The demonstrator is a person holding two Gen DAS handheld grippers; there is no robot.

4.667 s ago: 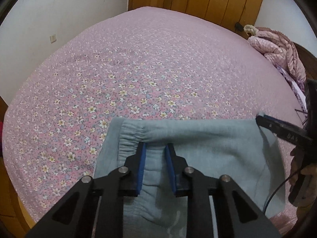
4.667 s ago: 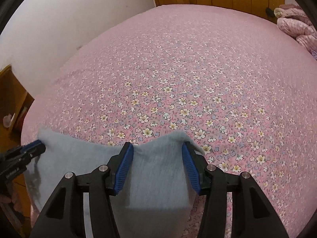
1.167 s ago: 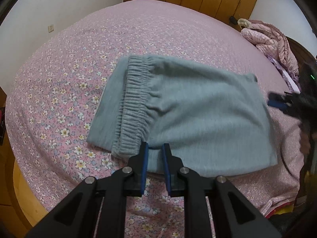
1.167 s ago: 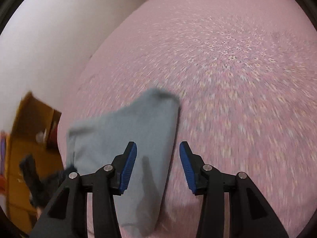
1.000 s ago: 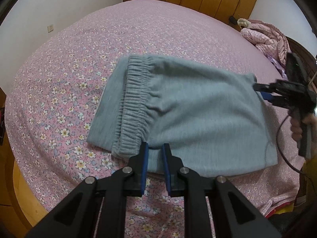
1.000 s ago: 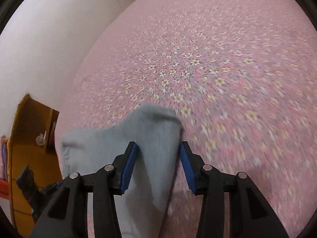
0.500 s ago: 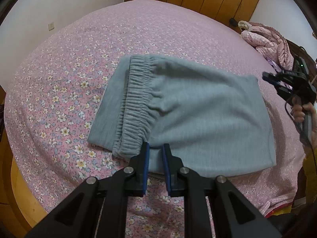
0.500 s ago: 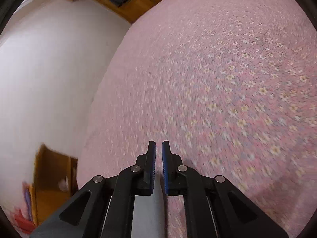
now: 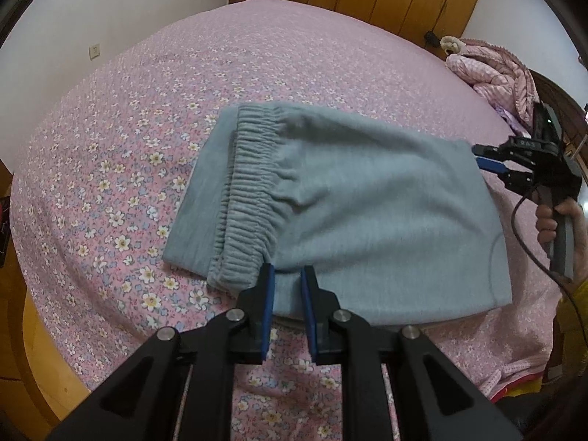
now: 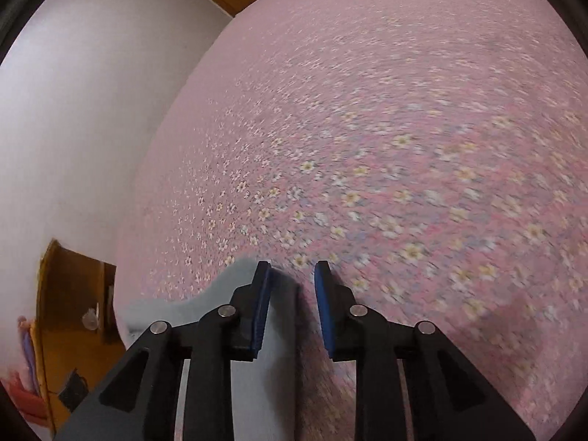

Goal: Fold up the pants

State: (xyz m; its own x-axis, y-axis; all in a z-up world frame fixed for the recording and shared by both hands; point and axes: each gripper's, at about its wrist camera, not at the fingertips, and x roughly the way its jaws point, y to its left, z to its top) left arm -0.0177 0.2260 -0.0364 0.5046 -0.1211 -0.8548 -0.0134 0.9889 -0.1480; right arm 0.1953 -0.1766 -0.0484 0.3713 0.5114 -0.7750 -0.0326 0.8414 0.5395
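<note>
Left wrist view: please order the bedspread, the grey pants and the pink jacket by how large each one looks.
1. bedspread, largest
2. grey pants
3. pink jacket, smallest; it lies far from the camera, so its real size is unsure.

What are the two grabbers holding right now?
Nothing. The grey pants lie folded on the bed. The left gripper hovers at their near edge, and the right gripper is opening beside their far corner.

Soft even indoor light; right view motion-blurred, fisheye edges curved.
</note>
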